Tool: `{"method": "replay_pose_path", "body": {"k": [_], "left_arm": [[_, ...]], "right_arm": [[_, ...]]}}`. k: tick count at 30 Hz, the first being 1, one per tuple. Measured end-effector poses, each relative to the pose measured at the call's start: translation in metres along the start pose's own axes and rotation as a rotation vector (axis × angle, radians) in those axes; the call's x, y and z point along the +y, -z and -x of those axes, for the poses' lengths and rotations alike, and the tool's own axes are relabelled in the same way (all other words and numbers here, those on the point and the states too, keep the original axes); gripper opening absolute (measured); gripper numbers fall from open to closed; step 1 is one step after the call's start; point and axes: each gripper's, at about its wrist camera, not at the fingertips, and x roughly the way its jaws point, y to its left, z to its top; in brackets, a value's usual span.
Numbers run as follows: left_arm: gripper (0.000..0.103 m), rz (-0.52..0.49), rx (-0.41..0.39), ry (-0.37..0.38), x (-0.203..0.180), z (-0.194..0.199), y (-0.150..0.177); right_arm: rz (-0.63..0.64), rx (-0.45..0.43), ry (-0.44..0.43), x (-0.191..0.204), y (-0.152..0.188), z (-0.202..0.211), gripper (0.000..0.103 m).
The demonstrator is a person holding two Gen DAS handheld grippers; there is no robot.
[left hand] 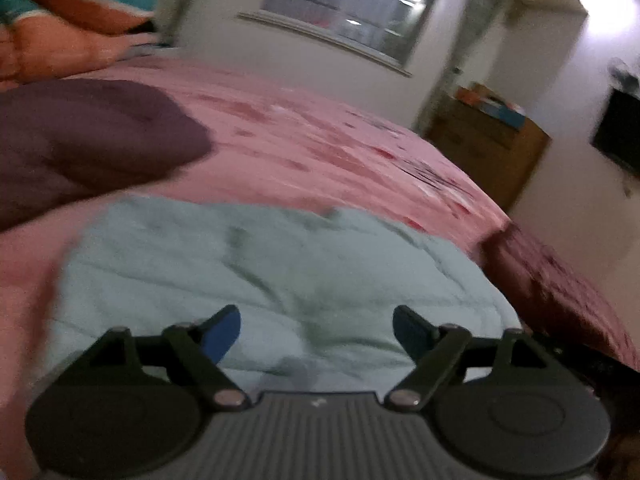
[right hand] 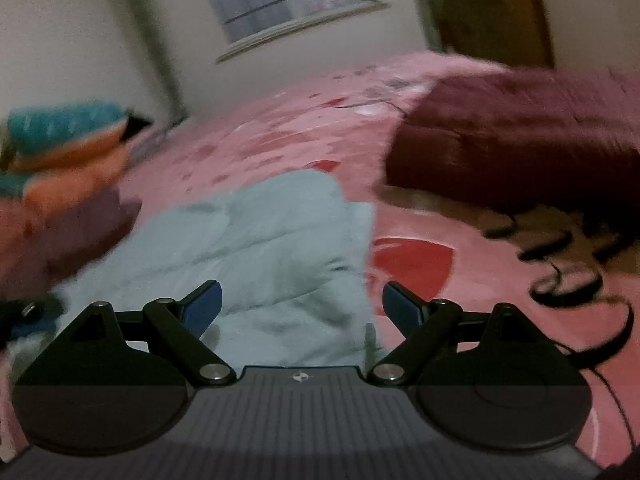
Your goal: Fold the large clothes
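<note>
Pale blue garment (left hand: 256,276) crumpled on pink bed (left hand: 320,148), left tool (left hand: 316,334) and right tool (right hand: 302,308) both spread wide, gripping nothing

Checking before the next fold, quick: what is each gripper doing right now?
Left gripper: open, holding nothing, above the crumpled pale blue garment.
Right gripper: open, holding nothing, over the same garment.

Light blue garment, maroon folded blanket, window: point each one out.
light blue garment (left hand: 280,264): left wrist view, on its wrinkled middle.
maroon folded blanket (right hand: 516,140): right wrist view, on its top face.
window (left hand: 344,4): left wrist view, on the glass.
</note>
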Motion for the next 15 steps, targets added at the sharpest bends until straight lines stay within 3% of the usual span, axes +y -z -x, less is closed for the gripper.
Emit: {"method": "replay_pose_path", "body": {"k": [6, 11, 15], "left_arm": [[0.085, 0.253, 0.022, -0.074, 0.086, 0.019, -0.019], [0.087, 0.485, 0.087, 0.059, 0.148, 0.007, -0.011], [0.087, 0.589, 0.085, 0.078, 0.176, -0.005, 0.0]], "right_arm": [[-0.284, 0.045, -0.084, -0.058, -0.01, -0.017, 0.103], [-0.384, 0.109, -0.163, -0.065, -0.007, -0.043, 0.103], [-0.341, 0.127, -0.186, -0.058, -0.011, -0.059, 0.103]]}}
